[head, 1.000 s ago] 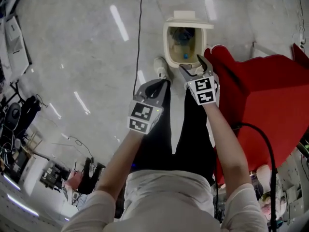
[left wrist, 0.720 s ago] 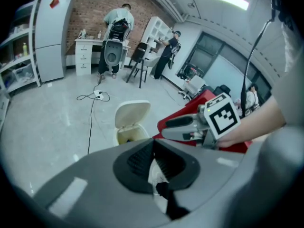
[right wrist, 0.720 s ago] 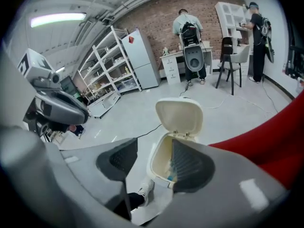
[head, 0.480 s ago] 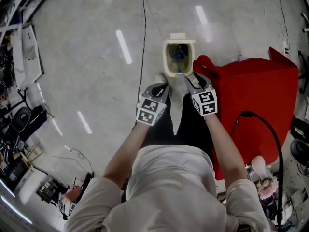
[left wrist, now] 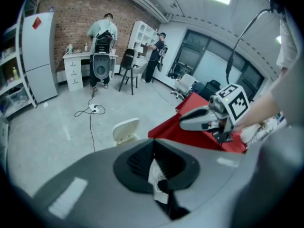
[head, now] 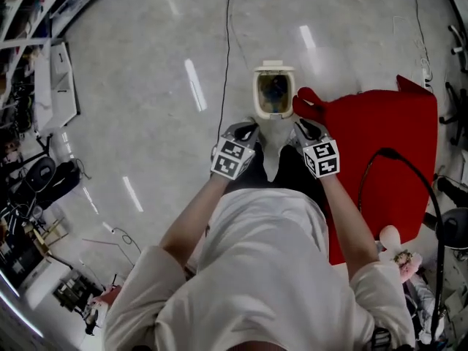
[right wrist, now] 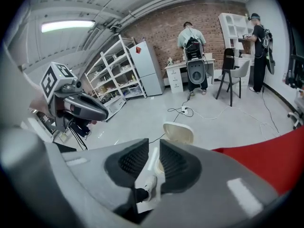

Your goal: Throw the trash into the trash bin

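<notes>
The trash bin [head: 257,97] lies ahead, below and between both claws (lid up). The left claw [head: 245,129] is closed and empty; the right claw [head: 301,127] has just been closing to a narrow gap, with nothing between.

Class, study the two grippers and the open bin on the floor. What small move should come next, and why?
Probably turn towards the red table to look for anything else to throw away. The left gripper has its jaws together and empty. The right gripper has just been closing its jaws with nothing between them. Trash already lies in the open trash bin.
</notes>
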